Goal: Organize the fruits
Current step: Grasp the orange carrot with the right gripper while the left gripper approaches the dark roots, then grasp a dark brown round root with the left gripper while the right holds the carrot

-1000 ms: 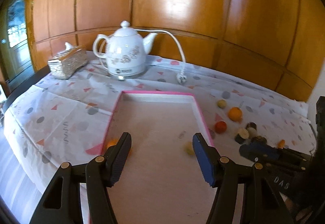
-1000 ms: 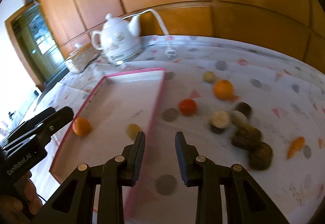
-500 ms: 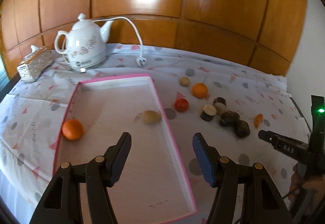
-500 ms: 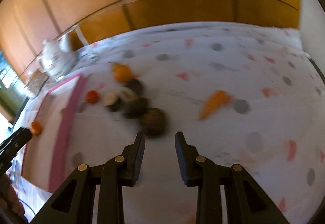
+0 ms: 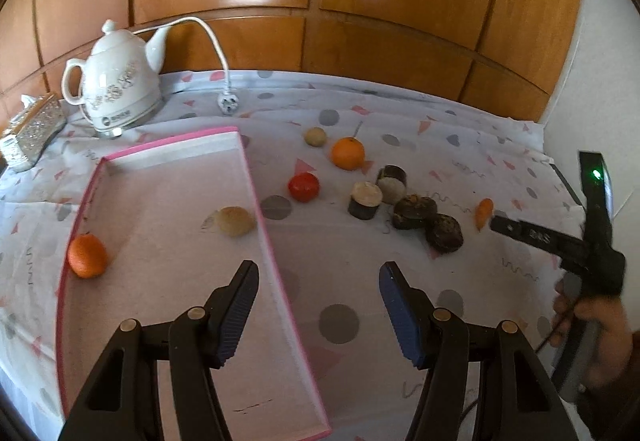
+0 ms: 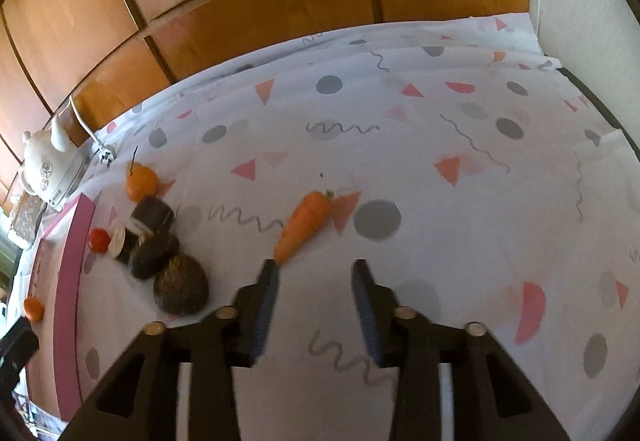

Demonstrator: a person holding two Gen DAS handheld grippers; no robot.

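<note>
My right claw (image 6: 314, 283) is spread and empty, the carrot (image 6: 304, 225) lying just ahead, its tip by my left finger. My left claw (image 5: 319, 295) is wide apart too, holding nothing, hanging over the tray's (image 5: 256, 193) right rim. Inside the tray: one orange (image 5: 87, 255) and a tan fruit (image 5: 236, 221). Right of the tray, loose on the cloth: tomato (image 5: 304, 186), another orange (image 5: 347, 153), a small tan fruit (image 5: 315, 136), dark lumps (image 5: 414, 207). I'd say early days, most still to sort.
</note>
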